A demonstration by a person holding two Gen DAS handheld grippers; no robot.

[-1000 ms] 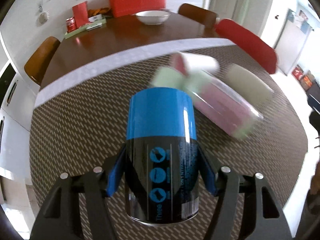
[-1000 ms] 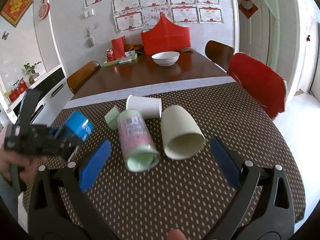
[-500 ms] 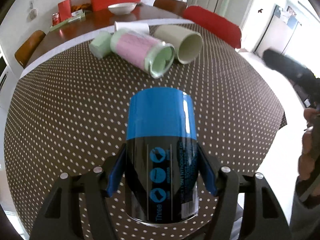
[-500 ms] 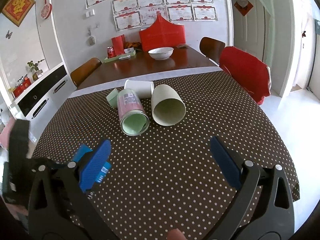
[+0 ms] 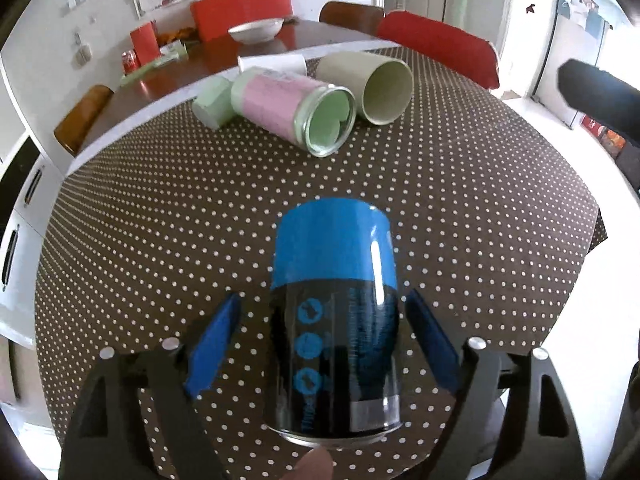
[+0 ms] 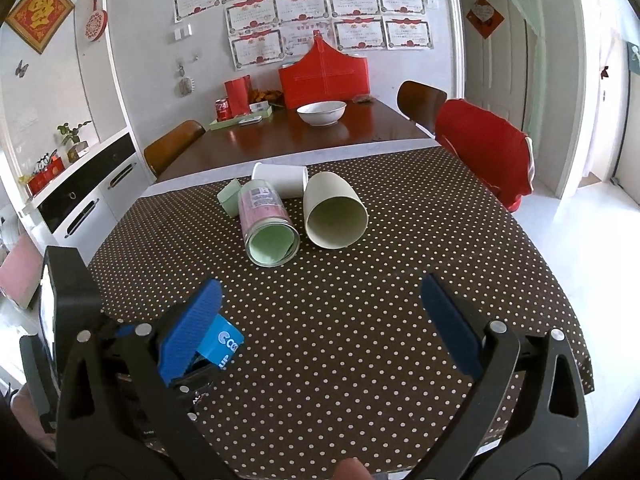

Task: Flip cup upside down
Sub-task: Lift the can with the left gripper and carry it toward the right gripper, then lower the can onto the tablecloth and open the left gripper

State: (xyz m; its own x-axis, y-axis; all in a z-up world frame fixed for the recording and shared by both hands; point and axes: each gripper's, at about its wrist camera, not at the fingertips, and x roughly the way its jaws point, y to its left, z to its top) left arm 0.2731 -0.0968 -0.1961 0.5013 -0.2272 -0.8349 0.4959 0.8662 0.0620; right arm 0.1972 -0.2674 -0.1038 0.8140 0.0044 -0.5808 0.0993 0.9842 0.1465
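a blue-and-black cup [image 5: 335,312] stands between the spread fingers of the left gripper [image 5: 328,344] on a brown polka-dot tabletop [image 5: 160,216], its blue end pointing away from the camera and a gap showing between the cup and each blue pad [image 5: 212,344]; whether its open end faces up or down cannot be told. the left gripper is wide, holding nothing. from the right wrist view, the right gripper [image 6: 320,320] hangs above the near edge of the tabletop [image 6: 360,320], also spread wide with nothing between its fingers, while a corner of the blue cup [image 6: 224,340] peeks out behind its left pad.

well apart from the cup, toward the far side of the cloth, a cluster of containers lies on its side: a glass jar with a pink label [image 5: 292,108] with its mouth facing the camera, a beige cup [image 5: 372,84] just beside it on the right, a white paper cup [image 5: 276,65] behind them, and a pale green lid [image 5: 212,104] at the jar's far end. beyond the cloth, a white bowl [image 6: 321,112] sits on bare dark wood, with a red chair [image 6: 484,152] at the right.
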